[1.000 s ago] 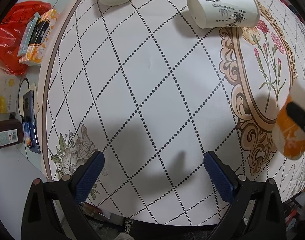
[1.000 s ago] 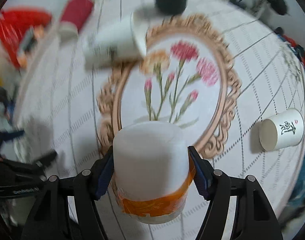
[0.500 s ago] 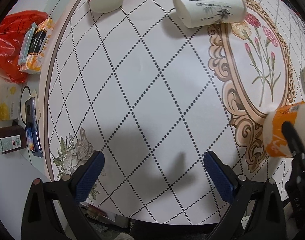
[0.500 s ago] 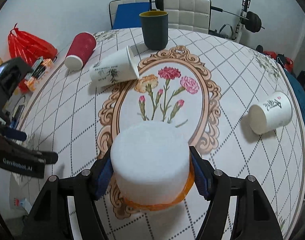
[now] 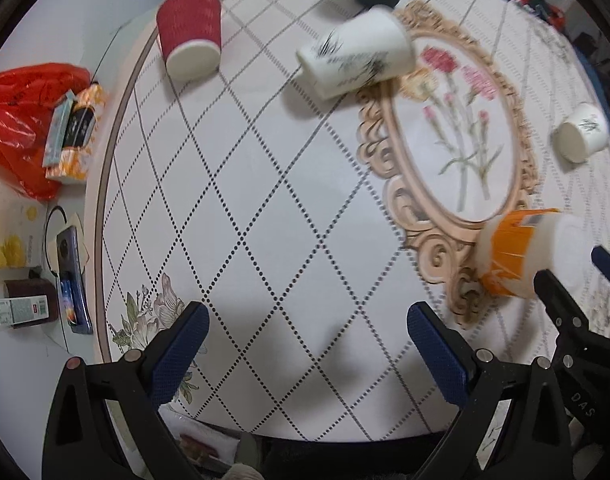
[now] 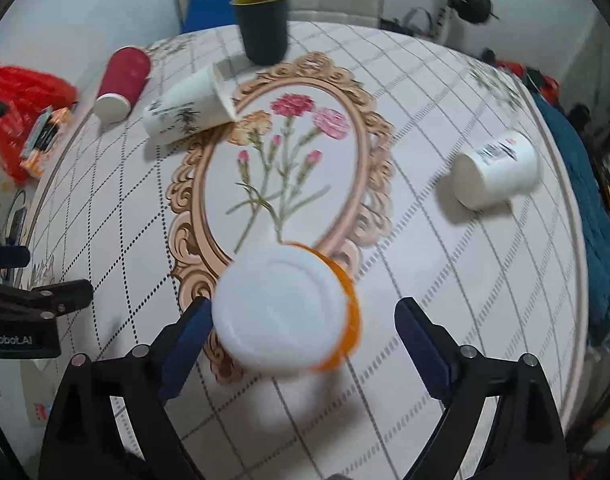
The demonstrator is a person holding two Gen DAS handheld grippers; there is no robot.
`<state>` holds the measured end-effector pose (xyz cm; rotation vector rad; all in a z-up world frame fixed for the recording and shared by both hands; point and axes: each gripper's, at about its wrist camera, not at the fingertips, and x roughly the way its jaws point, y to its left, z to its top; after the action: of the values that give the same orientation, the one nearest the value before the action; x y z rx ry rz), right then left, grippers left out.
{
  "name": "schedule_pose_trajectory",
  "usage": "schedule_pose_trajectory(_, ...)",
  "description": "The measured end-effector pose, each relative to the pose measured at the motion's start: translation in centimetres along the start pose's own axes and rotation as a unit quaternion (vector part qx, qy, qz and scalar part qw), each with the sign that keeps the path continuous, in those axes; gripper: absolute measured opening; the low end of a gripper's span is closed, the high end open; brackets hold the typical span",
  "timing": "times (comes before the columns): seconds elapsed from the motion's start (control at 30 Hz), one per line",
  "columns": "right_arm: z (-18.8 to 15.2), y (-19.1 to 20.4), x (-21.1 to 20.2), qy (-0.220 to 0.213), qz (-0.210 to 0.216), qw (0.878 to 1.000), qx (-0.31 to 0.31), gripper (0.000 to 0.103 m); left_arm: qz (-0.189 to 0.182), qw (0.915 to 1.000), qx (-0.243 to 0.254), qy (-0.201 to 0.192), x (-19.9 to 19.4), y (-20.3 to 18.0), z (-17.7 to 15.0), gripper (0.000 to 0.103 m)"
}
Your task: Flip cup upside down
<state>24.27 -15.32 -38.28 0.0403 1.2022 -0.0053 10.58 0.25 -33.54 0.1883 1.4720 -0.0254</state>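
Note:
An orange-and-white paper cup (image 6: 285, 312) stands upside down on the table, base up, between the fingers of my right gripper (image 6: 301, 340). The jaws are open; the left pad is close to the cup, the right pad is well clear. The cup also shows in the left wrist view (image 5: 521, 256) at the far right. My left gripper (image 5: 305, 348) is open and empty above the near-left part of the table.
A white bamboo-print cup (image 6: 185, 112) and a red cup (image 6: 121, 84) lie on their sides at the back left. A dark cup (image 6: 263, 26) stands upright at the back. Another white cup (image 6: 493, 170) lies at the right. Round table edge (image 5: 101, 184) at left.
My right gripper has opened and let go of the orange-and-white cup, which now stands inverted on the table. Both cameras have tilted to see farther across the table.

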Motion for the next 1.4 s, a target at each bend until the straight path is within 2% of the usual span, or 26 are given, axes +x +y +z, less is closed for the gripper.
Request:
schedule_pose_trajectory(0.13,-1.0,-0.9,-3.4,0.001,-0.03,0.999,0.037,0.096,-0.008,0.9993,0.009,-0.036,-3.4,-0.4,-1.0,0.102)
schedule_pose_trajectory(0.27,-1.8,-1.7,-7.8,-0.019,-0.067,0.995,0.07,0.096,-0.017,0.9976,0.01,-0.066,-6.0,-0.1,-1.9,0.102)
schedule_pose_trajectory(0.47,-2.8,-2.5,-13.9,-0.045,-0.096,0.99,0.098,0.096,-0.033,0.9936,0.007,-0.107,-10.7,-0.8,-3.4,0.102)
schedule_pose_trajectory(0.73,-4.5,-3.3,-22.0,-0.075,-0.08,0.989,0.102,0.096,-0.036,0.9865,0.007,-0.16,-17.1,-2.3,-6.8,0.102)
schedule_pose_trajectory(0.9,-5.9,-3.8,-26.5,-0.09,-0.085,0.988,0.092,0.096,-0.04,0.9808,0.006,-0.191,-21.3,-2.7,-9.5,0.102)
schedule_pose_trajectory(1.4,-10.0,-4.1,-38.7,-0.138,-0.08,0.984,0.084,0.096,-0.041,0.973,0.001,-0.227,-28.7,-2.8,-15.3,0.102)
